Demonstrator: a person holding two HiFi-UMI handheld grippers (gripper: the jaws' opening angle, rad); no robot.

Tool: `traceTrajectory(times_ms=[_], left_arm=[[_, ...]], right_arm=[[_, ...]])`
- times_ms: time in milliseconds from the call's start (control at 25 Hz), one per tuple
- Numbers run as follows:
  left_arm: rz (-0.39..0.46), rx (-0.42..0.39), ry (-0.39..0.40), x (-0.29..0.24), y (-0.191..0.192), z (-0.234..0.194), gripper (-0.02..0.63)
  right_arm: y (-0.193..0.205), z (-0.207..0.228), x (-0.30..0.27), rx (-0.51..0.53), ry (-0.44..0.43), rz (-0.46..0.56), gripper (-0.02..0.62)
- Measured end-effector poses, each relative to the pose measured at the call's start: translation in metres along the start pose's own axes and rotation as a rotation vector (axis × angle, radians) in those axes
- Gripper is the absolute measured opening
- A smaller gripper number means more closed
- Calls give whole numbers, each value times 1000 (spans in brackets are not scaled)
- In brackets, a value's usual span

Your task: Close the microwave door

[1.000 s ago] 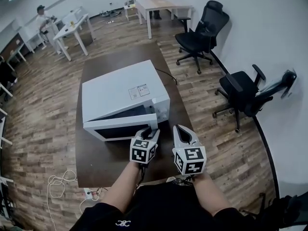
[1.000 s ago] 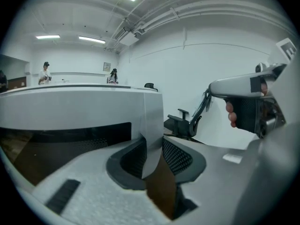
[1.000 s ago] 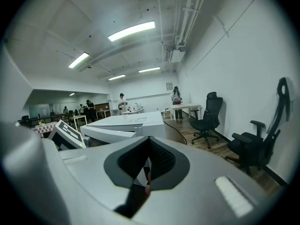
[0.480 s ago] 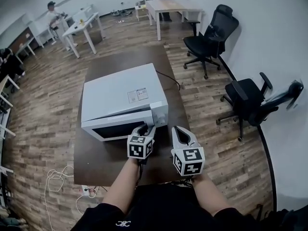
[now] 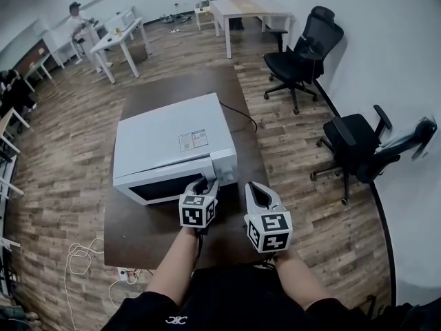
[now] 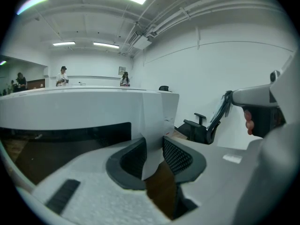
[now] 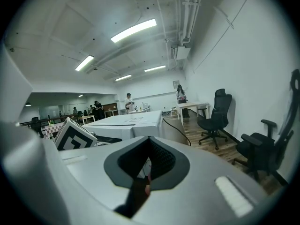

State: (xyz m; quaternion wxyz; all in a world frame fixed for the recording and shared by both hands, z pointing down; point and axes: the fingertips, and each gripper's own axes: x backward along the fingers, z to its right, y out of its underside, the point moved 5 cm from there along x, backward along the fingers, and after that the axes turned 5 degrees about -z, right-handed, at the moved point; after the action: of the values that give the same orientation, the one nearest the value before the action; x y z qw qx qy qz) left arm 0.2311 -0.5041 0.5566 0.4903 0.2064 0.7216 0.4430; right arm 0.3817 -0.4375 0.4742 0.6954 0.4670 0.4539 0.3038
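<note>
Microwave door (image 5: pixel 162 185) is facing the table's (image 5: pixel 138 236) front edge. My left gripper (image 5: pixel 207 183) is pinching its right end, jaws half apart. My right gripper (image 5: pixel 256 187) is hanging empty, jaws together.

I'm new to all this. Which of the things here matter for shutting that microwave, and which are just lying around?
Part of the job:
- microwave
- its door, nearly shut
- left claw, closed on the door's edge
- brown table that the microwave stands on

Just lying about:
- right claw, holding nothing
- black office chairs
- white cable on the floor
- white tables behind
</note>
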Motion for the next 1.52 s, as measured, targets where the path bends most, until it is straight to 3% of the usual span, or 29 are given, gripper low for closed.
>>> traceTrajectory(times_ms=[1200,1400,1520], left_arm=[[-8,30,-44,-11,-9,-6,121],[-18,-1,-59,-11,-7,-5,126],[-32,-48,-68,-10,-7,1,183]], right_arm=[[2,7,7,-5,-10,4,8],[3,4,9,3,-14,3,8],[1,2,9,2,-19,4,8]])
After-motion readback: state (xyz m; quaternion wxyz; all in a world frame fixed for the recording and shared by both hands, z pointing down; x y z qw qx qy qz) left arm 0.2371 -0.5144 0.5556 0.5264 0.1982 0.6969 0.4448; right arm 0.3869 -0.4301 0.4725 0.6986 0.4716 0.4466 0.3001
